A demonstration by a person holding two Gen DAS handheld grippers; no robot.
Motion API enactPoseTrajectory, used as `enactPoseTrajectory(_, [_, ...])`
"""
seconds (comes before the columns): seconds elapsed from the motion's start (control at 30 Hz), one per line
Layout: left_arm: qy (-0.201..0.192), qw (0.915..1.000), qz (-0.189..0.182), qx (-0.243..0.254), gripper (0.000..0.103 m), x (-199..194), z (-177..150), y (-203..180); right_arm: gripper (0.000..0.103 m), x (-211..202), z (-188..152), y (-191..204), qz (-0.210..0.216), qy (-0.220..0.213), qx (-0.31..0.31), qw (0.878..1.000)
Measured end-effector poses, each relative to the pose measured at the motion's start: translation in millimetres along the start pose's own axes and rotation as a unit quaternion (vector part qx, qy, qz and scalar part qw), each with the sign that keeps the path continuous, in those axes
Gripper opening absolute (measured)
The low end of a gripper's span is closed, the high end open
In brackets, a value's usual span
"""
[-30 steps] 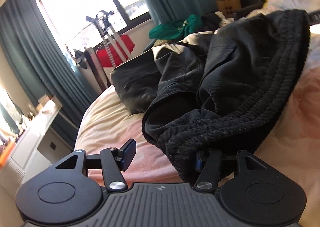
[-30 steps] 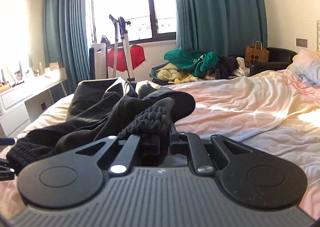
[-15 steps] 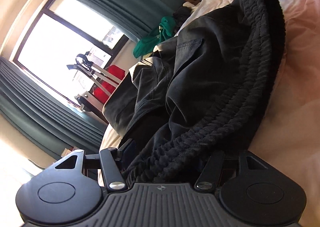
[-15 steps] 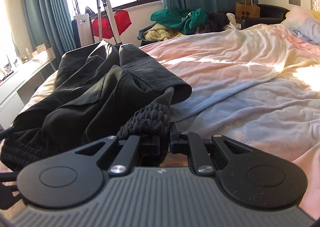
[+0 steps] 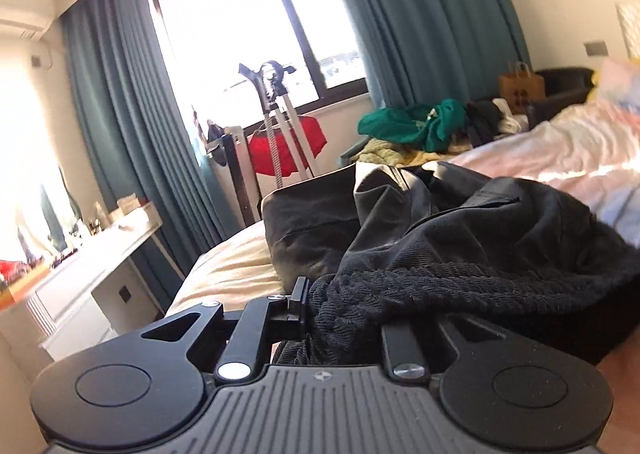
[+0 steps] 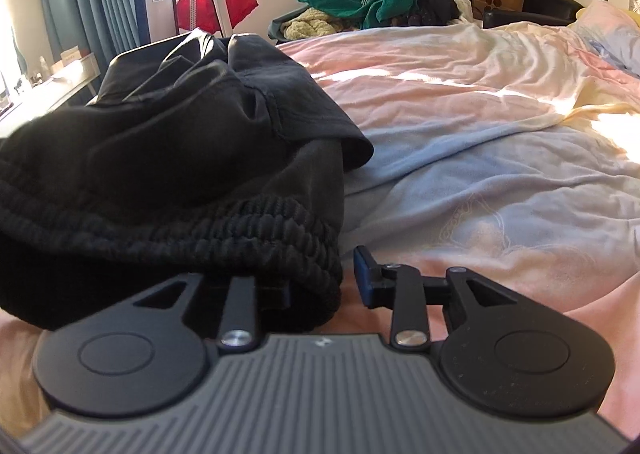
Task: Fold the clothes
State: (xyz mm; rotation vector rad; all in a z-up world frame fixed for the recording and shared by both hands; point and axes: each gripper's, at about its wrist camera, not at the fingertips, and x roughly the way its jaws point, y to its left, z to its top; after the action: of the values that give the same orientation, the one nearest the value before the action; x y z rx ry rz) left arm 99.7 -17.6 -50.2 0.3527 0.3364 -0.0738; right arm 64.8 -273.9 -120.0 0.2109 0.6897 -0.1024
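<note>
Black trousers lay bunched on the bed, waistband nearest. Left gripper held waistband between part-spread jaws; clamped or not, cannot tell. Right gripper gaped wide, waistband at nine o'clock draping one finger, likely for spreading.

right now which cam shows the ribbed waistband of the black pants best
The right wrist view: the ribbed waistband runs in a long band across the frame, lit and mostly clear of the fingers. The left wrist view shows the waistband too, but bunched over that gripper's fingers and partly in shadow.
</note>
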Motion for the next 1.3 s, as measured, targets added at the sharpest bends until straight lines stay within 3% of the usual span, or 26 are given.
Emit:
enactPoseTrajectory(0.13, [0.034, 0.9963, 0.007, -0.079, 0.016, 3.2, 3.9, 25.1, 0.037, 5.9, -6.7, 9.5, 0.008, -0.004, -0.021, 1.000])
enactPoseTrajectory(0.3, [0.089, 0.9860, 0.020, -0.140, 0.016, 20.7, -9.8, 50.9, 0.037, 4.0, -8.6, 17.5, 0.017, -0.015, -0.028, 0.999])
enactPoseTrajectory(0.33, [0.101, 0.9838, 0.021, -0.147, 0.016, 25.9, -13.4, 53.8, 0.036, 3.1, -7.5, 17.1, 0.021, -0.016, -0.023, 0.999])
enactPoseTrajectory(0.4, [0.117, 0.9793, 0.021, -0.164, 0.016, 24.6, -23.3, 61.5, 0.021, 0.0, -7.0, 17.1, 0.028, -0.024, -0.020, 0.999])
enactPoseTrajectory(0.47, [0.122, 0.9759, 0.019, -0.180, 0.015, 20.6, -27.7, 68.7, 0.015, -5.6, -6.8, 20.4, 0.034, -0.034, -0.024, 0.999])
enactPoseTrajectory(0.63, [0.100, 0.9657, 0.023, -0.239, 0.013, 17.2, -11.6, 100.5, 0.012, -38.4, -9.0, 40.0, 0.082, -0.063, -0.023, 0.994])
enactPoseTrajectory(0.87, [0.079, 0.9619, 0.081, -0.249, 0.011, 23.7, 16.9, 188.2, 0.012, -91.1, -8.3, 121.2, 0.205, -0.093, -0.038, 0.973])
enactPoseTrajectory(1.07, [0.074, 0.9578, 0.138, -0.241, 0.011, 38.0, 35.0, 266.9, 0.012, -104.5, -15.9, 232.1, 0.327, -0.094, -0.070, 0.938])
enactPoseTrajectory(1.2, [0.072, 0.9532, 0.175, -0.236, 0.012, 48.6, 45.4, 318.8, 0.013, -77.8, -26.1, 291.9, 0.356, -0.072, -0.088, 0.928])
enactPoseTrajectory(1.3, [0.121, 0.9415, 0.168, -0.266, 0.012, 85.9, -2.9, 329.6, 0.014, -44.2, -37.6, 315.7, 0.356, -0.039, -0.090, 0.930])
